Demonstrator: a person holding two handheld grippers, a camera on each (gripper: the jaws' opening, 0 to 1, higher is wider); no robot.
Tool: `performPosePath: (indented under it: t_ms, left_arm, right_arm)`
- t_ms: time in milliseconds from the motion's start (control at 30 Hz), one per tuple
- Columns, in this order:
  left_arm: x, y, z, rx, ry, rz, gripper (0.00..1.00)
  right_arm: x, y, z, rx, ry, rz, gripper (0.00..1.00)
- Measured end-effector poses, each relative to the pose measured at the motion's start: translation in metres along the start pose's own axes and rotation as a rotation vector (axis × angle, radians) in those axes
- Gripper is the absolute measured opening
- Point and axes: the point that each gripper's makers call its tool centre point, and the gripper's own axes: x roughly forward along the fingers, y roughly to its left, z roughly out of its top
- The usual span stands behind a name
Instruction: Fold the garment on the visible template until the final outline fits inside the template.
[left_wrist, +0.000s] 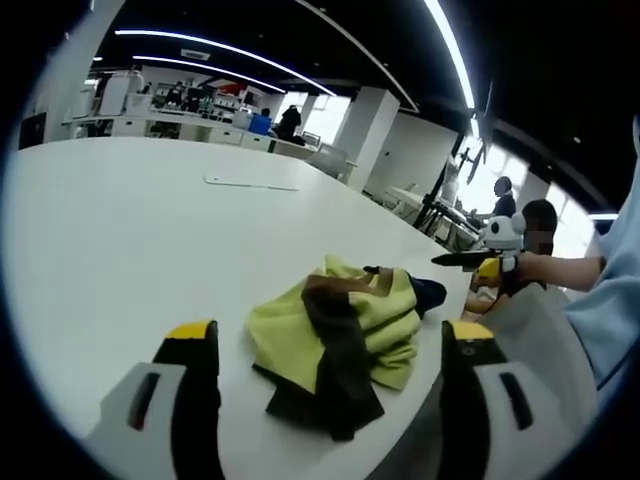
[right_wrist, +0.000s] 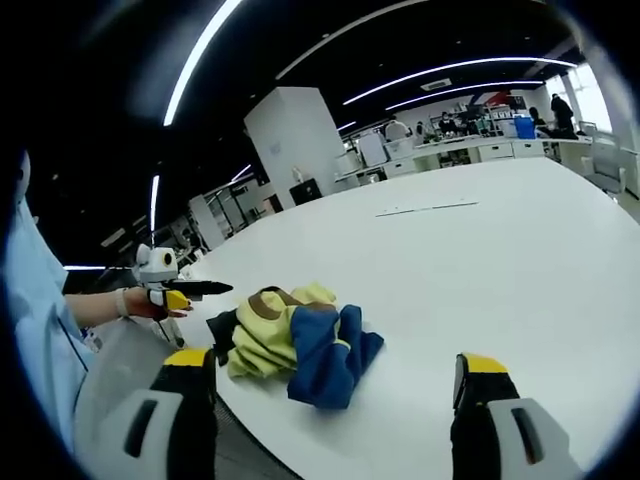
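Presently, the left gripper (left_wrist: 330, 345) has its yellow-tipped jaws spread wide, holding nothing, raised clear of the white table (left_wrist: 150, 230) with the crumpled garment (left_wrist: 340, 335) lying between them in view. Likewise the right gripper (right_wrist: 335, 372) stands fully open and empty, touching neither cloth nor table. The garment (right_wrist: 295, 340), a yellow, blue and dark bundle, sits bunched near the table (right_wrist: 480, 260) edge closest to the person.

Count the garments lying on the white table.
1. A single crumpled garment, yellow-green with dark brown and blue parts, lies in a heap near the table's near edge, in front of both tools. Its folds may hide more cloth.
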Motion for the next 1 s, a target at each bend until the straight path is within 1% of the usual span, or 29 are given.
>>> performPosePath:
  t_ms: [100,200,300,400,500,600,733,833,900,1000]
  left_arm:
    - [0.0,-0.001,-0.001,0.003,0.005,-0.005,0.84]
    - [0.001,-0.002,-0.002,0.005,0.011,-0.011,0.84]
    - [0.002,-0.002,-0.005,0.016,0.029,-0.013,0.81]
    - [0.003,-0.003,-0.007,0.02,0.04,-0.018,0.79]
    - [0.004,-0.005,-0.012,0.027,0.064,-0.026,0.77]
    - [0.005,-0.006,-0.016,0.028,0.086,-0.034,0.72]
    - [0.006,-0.007,-0.019,0.03,0.104,-0.044,0.64]
    - [0.007,-0.007,-0.022,0.03,0.118,-0.045,0.62]
    - [0.007,-0.006,-0.025,0.035,0.137,-0.043,0.61]
    - [0.008,-0.006,-0.027,0.034,0.147,-0.045,0.58]
  right_arm:
    - [0.0,0.0,-0.001,-0.015,0.006,-0.008,0.95]
    - [0.002,0.002,-0.005,-0.038,0.027,-0.012,0.92]
    - [0.003,0.002,-0.005,-0.039,0.024,-0.011,0.89]
    - [0.005,0.003,-0.005,-0.035,0.027,-0.008,0.83]
    - [0.006,0.003,-0.004,-0.039,0.036,-0.008,0.79]
    - [0.006,0.003,-0.003,-0.04,0.041,-0.005,0.7]
    - [0.007,0.006,0.001,-0.04,0.043,0.001,0.63]
    - [0.009,0.008,0.001,-0.041,0.054,0.007,0.59]
    - [0.01,0.01,0.0,-0.046,0.061,0.01,0.56]
    - [0.013,0.012,-0.002,-0.059,0.081,0.013,0.52]
